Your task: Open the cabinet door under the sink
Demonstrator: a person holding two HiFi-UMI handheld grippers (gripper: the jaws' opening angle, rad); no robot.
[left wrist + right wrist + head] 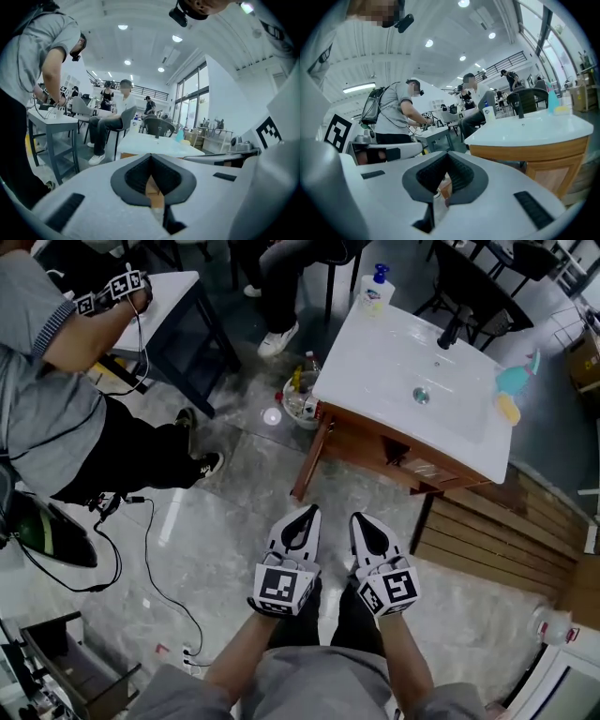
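Note:
A wooden cabinet (pixel 367 439) carries a white sink (pixel 394 352) with a black tap (pixel 450 329) at the upper right of the head view. Its wooden front (pixel 555 176) also shows at the right of the right gripper view. My left gripper (pixel 305 513) and right gripper (pixel 361 519) are side by side above the grey floor, close to my body and well short of the cabinet. Both point toward it. Each has its jaws shut with nothing between them, as the left gripper (pixel 150 155) and right gripper (pixel 448 154) show in their own views.
A soap bottle (pixel 377 287) and a teal and yellow item (pixel 511 390) rest on the sink top. A bowl with bottles (pixel 300 399) sits on the floor by the cabinet's left leg. Wooden slats (pixel 487 531) lie to the right. A person (pixel 56 418) stands left at a table (pixel 173 296).

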